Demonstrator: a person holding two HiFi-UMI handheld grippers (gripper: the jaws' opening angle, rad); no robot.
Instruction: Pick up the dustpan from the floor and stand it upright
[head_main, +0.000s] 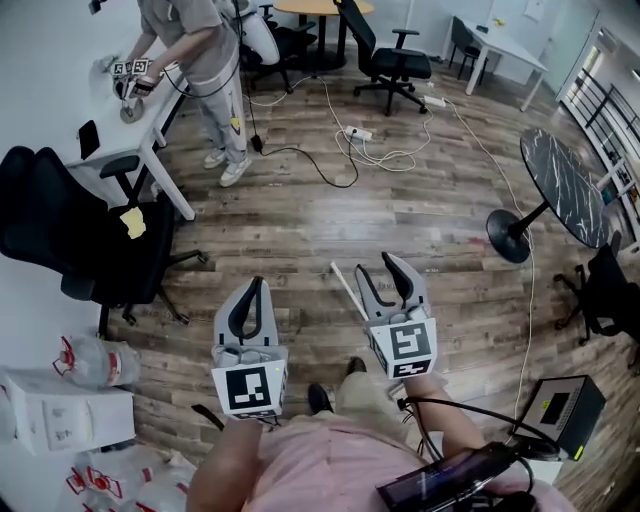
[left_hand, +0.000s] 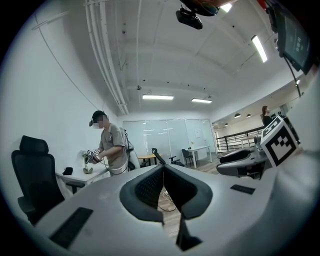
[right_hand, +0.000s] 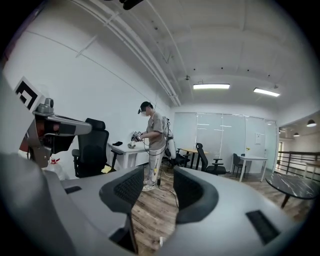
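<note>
I cannot make out a dustpan pan in any view. A thin white rod (head_main: 345, 288) lies slanted on the wood floor just left of my right gripper (head_main: 378, 265); whether it is the dustpan's handle I cannot tell. That gripper is open with nothing between its jaws (right_hand: 152, 192) and points level across the room. My left gripper (head_main: 256, 285) is held beside it, fingertips touching and shut on nothing (left_hand: 163, 169). Both are well above the floor, in front of my body. Each gripper shows in the other's view: the right gripper (left_hand: 250, 160) and the left gripper (right_hand: 55, 127).
A black office chair (head_main: 70, 235) stands left by a white desk (head_main: 150, 130), where a person (head_main: 205, 60) works. Cables and a power strip (head_main: 358, 133) lie on the floor ahead. A round dark table (head_main: 565, 185) is right, a black box (head_main: 560, 410) near right, water bottles (head_main: 95, 362) near left.
</note>
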